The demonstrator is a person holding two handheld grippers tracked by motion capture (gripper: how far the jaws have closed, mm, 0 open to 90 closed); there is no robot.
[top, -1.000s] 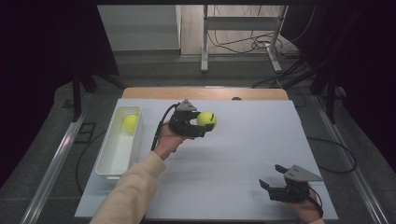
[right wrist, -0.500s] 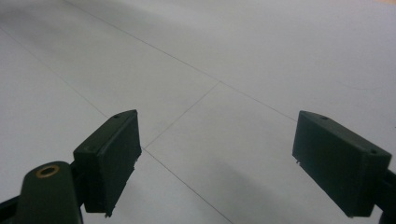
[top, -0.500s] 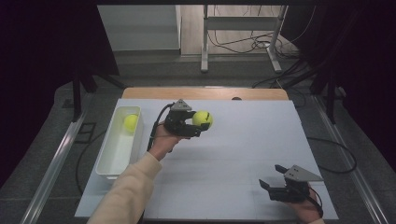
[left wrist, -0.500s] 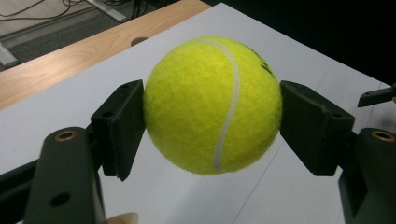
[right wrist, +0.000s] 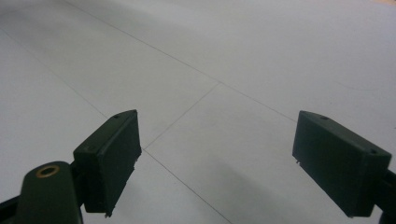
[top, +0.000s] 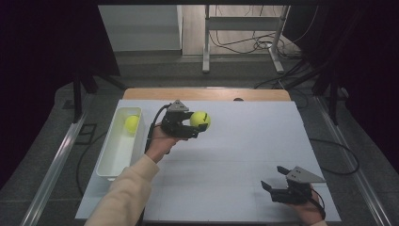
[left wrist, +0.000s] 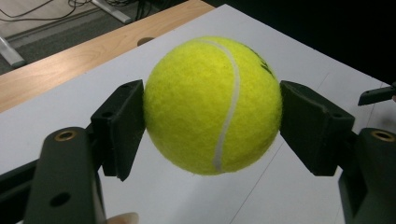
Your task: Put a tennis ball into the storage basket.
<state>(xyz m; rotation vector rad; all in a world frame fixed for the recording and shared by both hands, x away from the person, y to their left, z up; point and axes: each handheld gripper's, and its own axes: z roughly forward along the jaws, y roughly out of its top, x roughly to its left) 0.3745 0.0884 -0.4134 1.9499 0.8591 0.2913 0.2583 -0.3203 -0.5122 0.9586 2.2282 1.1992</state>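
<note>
Between the jaws of my left gripper (left wrist: 212, 112) sits a yellow tennis ball (left wrist: 212, 105), pinched from both sides: each black pad presses flat against the felt, and the ball hangs clear above the white table (left wrist: 196, 196). From the high view, that gripper (top: 194, 126) holds the ball (top: 200, 119) over the table's far-left part, just beside the white bin (top: 113, 155). A second tennis ball (top: 132, 123) lies in the bin's far end. A white seam curves down the held ball's face, and some dark print shows at its upper right edge, too cut off for me to read.

My right gripper (top: 277, 184) rests low near the table's near-right corner, well apart from the left one. Its jaws (right wrist: 215, 163) are spread wide with nothing between them, only the white surface and its faint lines beyond.
</note>
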